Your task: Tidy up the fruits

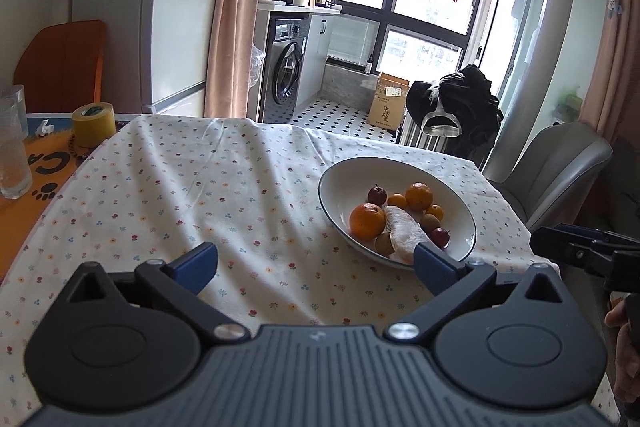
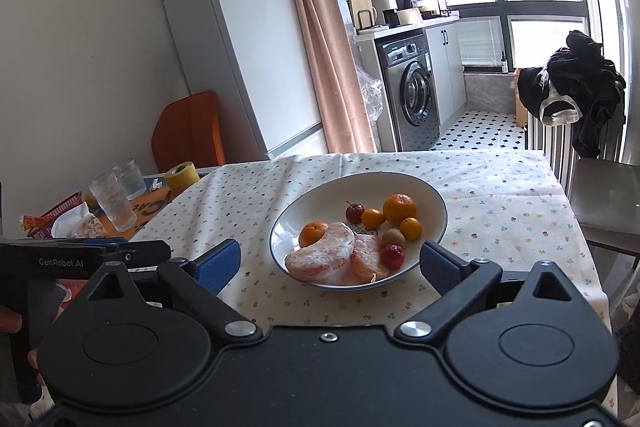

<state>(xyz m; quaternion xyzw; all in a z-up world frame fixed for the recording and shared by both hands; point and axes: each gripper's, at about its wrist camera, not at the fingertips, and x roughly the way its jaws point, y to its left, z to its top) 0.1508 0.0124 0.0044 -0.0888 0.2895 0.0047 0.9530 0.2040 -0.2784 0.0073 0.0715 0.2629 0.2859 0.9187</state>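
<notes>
A white bowl (image 1: 348, 179) (image 2: 312, 203) with a dark rim sits on the floral tablecloth. It holds oranges (image 1: 367, 221) (image 2: 399, 209), small kumquats (image 2: 411, 228), red crab apples (image 1: 377, 194) (image 2: 354, 212), kiwis (image 2: 393, 237) and peeled pomelo segments (image 1: 404, 233) (image 2: 322, 257). My left gripper (image 1: 316, 263) hangs open above bare cloth, left of the bowl, its right finger overlapping the bowl's near rim. My right gripper (image 2: 330, 261) is open in front of the bowl with nothing between its fingers. The left gripper's body (image 2: 80, 255) shows at the right wrist view's left edge.
A yellow tape roll (image 1: 94, 124) (image 2: 182, 177), drinking glasses (image 1: 12, 143) (image 2: 114, 201) and snack packets lie on an orange mat at the table's left. A grey chair (image 1: 556, 171) stands past the right edge. A fridge, curtain and washing machine lie beyond the table.
</notes>
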